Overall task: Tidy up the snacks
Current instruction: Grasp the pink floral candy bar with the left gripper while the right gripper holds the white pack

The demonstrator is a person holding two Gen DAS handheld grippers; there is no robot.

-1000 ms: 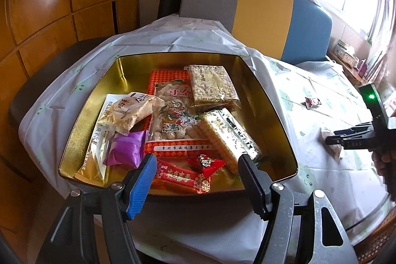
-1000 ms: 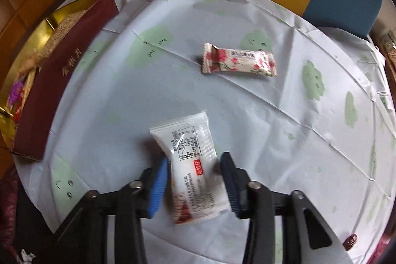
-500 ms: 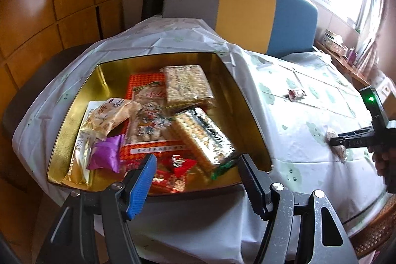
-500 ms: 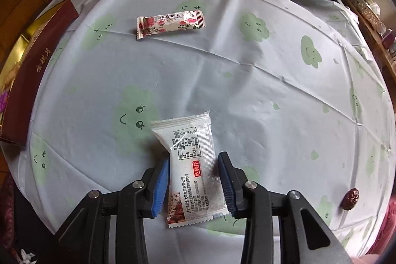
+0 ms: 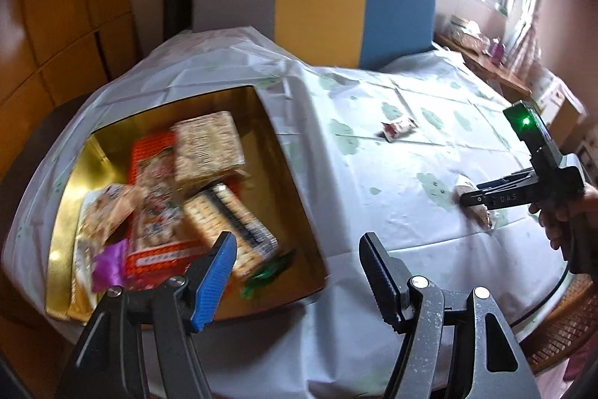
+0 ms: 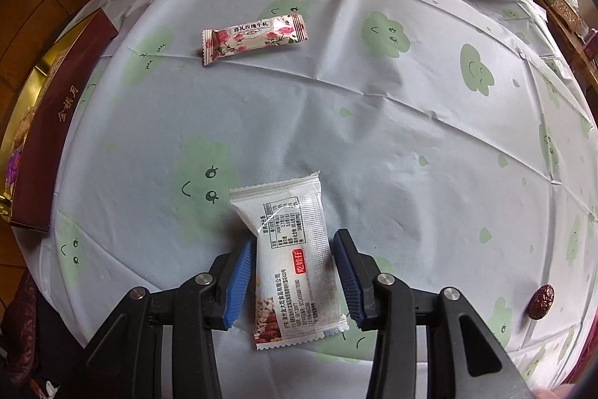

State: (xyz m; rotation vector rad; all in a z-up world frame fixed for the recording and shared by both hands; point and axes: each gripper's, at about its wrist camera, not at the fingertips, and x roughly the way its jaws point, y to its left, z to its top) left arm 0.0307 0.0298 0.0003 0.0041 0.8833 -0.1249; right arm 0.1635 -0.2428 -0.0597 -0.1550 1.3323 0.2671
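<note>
Right gripper (image 6: 291, 277): jaws opening, white snack packet (image 6: 289, 260) lying loose between them. Left gripper (image 5: 299, 272): wide, empty. Gold tin (image 5: 287, 171), lower left: contents blurred.

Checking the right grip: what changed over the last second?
The right gripper is opening; its pads have drawn off the white snack packet, which lies between them on the tablecloth. Left gripper stays open and empty. The pink candy bar hasn't been touched.

Two loose snack packets on the tablecloth, white packet (image 6: 295, 257), floral packet (image 6: 254, 38), one red date (image 6: 541, 300), one gold box (image 5: 295, 197).
</note>
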